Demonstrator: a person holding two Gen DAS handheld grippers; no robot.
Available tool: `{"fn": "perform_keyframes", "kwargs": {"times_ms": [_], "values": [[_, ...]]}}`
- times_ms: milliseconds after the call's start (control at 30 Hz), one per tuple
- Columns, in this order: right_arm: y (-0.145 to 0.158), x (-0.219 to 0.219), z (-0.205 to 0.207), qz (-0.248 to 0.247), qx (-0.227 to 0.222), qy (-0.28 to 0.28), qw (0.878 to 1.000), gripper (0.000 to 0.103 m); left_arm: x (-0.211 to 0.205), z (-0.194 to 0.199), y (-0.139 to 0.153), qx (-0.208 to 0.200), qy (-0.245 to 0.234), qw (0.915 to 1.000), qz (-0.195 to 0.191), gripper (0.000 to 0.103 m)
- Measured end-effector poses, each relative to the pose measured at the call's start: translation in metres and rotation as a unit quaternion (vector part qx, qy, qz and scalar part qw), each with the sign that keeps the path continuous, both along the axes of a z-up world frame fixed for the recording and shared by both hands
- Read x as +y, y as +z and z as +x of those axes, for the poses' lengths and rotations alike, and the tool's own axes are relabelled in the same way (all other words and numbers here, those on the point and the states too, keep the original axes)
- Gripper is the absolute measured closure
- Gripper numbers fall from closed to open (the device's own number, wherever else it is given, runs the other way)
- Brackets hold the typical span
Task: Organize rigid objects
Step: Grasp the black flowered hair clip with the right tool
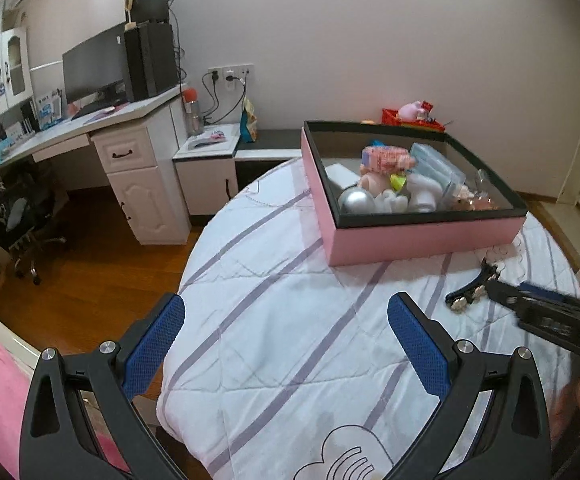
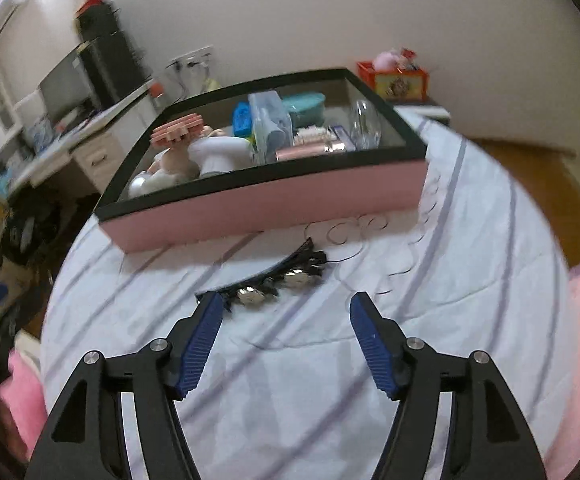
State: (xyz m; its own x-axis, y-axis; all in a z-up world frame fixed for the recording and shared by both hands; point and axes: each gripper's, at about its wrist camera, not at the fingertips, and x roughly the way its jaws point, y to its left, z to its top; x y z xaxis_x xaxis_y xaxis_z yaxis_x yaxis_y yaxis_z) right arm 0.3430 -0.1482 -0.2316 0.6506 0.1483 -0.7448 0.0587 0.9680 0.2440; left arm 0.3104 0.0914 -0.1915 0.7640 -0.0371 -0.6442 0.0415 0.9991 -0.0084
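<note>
Right claw (image 2: 286,306), spread, nears the hair clip (image 2: 274,278) just ahead; next, straddle and pinch it, then box (image 2: 266,204). Left claw (image 1: 286,316) spread, idle.

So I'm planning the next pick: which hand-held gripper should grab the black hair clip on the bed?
Right hand-held gripper: open, close in front of the hair clip. Left is farther away.
</note>
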Motion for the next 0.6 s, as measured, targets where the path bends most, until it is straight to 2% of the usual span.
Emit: {"fn": "perform_keyframes", "kwargs": {"times_ms": [167,233,267,333,367,400,433,500,600], "values": [[-0.009,0.016,0.024,0.009,0.012,-0.018,1.0,0.031,0.003,0.013,0.005,-0.002,0.01,0.9999,0.004,0.0],[-0.02,0.024,0.036,-0.043,0.027,-0.022,0.998,0.031,0.002,0.023,0.006,0.004,0.006,1.0,-0.007,0.0],[-0.024,0.025,0.038,-0.048,0.027,-0.018,0.998,0.031,0.001,0.03,0.005,0.008,0.001,0.9999,-0.012,0.0],[-0.024,0.026,0.034,-0.08,0.011,-0.003,0.997,0.041,-0.003,0.037,0.005,0.009,-0.008,0.9999,-0.011,0.0],[-0.025,0.023,0.032,-0.086,0.008,0.002,0.996,0.053,-0.006,0.042,0.004,0.01,-0.011,0.9998,-0.009,0.0],[-0.025,0.017,0.03,-0.087,0.004,0.009,0.996,0.061,-0.009,0.05,0.004,0.013,-0.012,0.9998,-0.009,0.0],[-0.025,0.011,0.028,-0.085,0.003,0.016,0.996,0.061,-0.01,0.057,0.004,0.015,-0.013,0.9997,-0.014,0.0],[-0.025,-0.005,0.024,-0.091,0.004,0.023,0.996,0.075,-0.01,0.067,0.003,0.018,-0.013,0.9994,-0.026,0.0],[-0.024,-0.028,0.019,-0.114,0.009,0.018,0.993,0.084,-0.01,0.087,0.002,0.025,0.011,0.9994,-0.023,0.0]]}}
